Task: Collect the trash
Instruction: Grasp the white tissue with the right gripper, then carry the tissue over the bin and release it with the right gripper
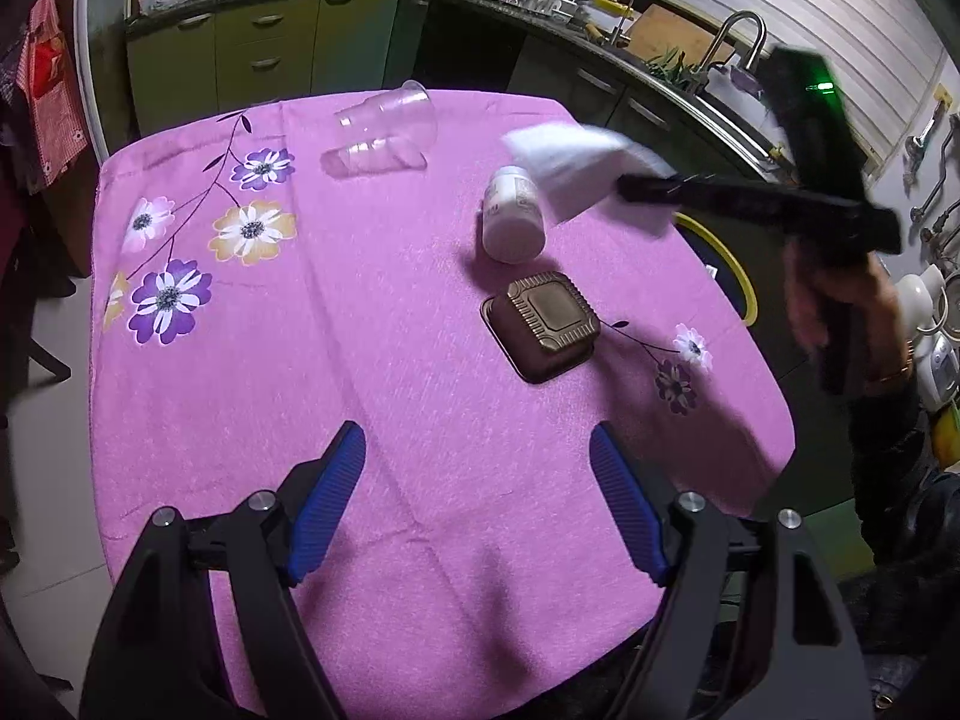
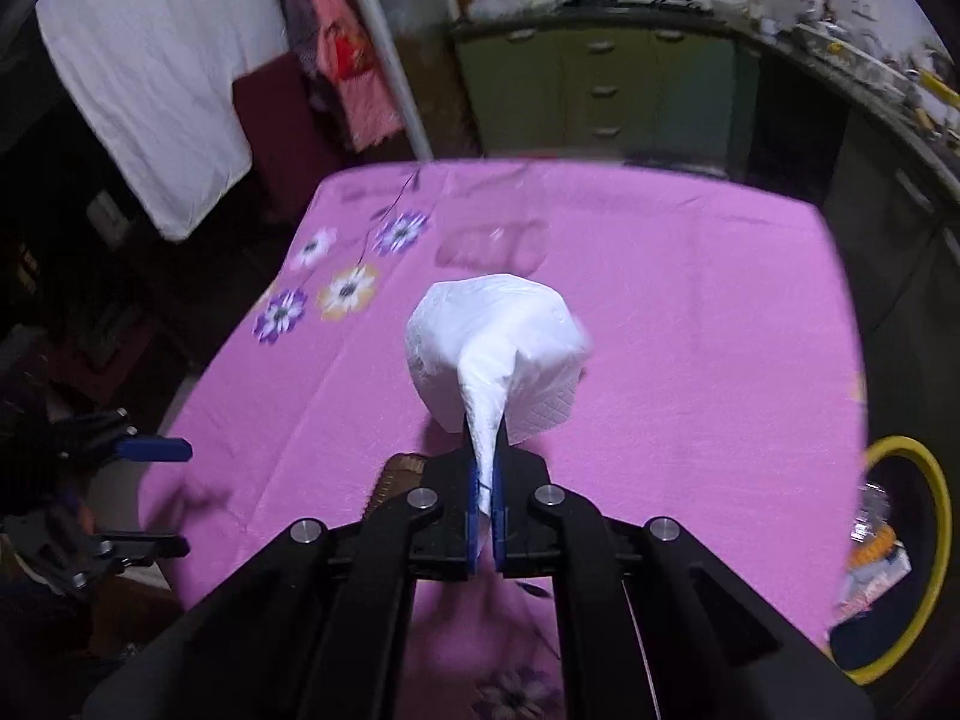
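Right gripper [image 2: 485,480] pinches crumpled white tissue [image 2: 498,342] aloft (carry step); next: swing to yellow-rimmed bin [image 2: 936,546], release. Left gripper [image 1: 477,492] wide open, empty.

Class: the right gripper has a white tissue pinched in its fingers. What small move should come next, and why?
Probably swing the right gripper rightward until it is over the yellow-rimmed bin, then open. The tissue hangs clamped above the pink tablecloth, and the bin beside the table already holds wrappers.

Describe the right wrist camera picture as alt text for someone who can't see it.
The right gripper, shut, pinches a white tissue above a pink flowered tablecloth. A yellow-rimmed bin with trash inside sits at right; the left gripper shows at the left edge.
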